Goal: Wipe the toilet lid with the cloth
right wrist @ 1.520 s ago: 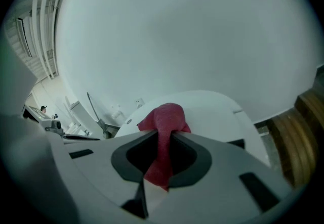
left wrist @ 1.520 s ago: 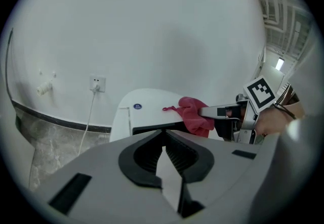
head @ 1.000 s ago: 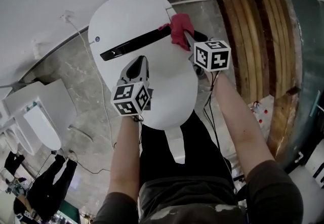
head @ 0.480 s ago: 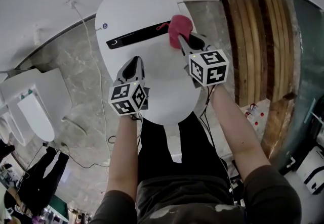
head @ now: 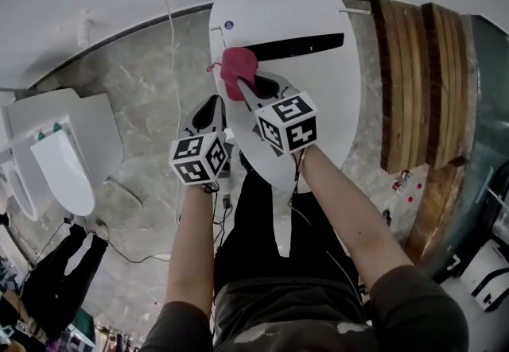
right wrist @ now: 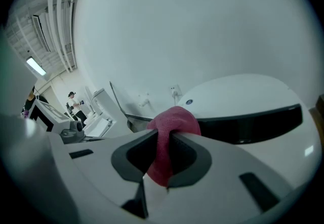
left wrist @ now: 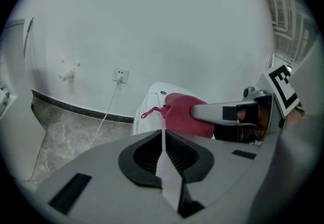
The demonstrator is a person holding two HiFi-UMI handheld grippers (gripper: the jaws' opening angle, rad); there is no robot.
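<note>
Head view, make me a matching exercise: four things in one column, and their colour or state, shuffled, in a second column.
Things:
1. cloth
2. toilet lid
3. left tool
4. wooden planks

Colour or state:
A. white
B. shut, nothing in it
C. brown
D. pink, gripped by the right tool

Pairs: 1-D, 2-A, 3-B, 4-C
</note>
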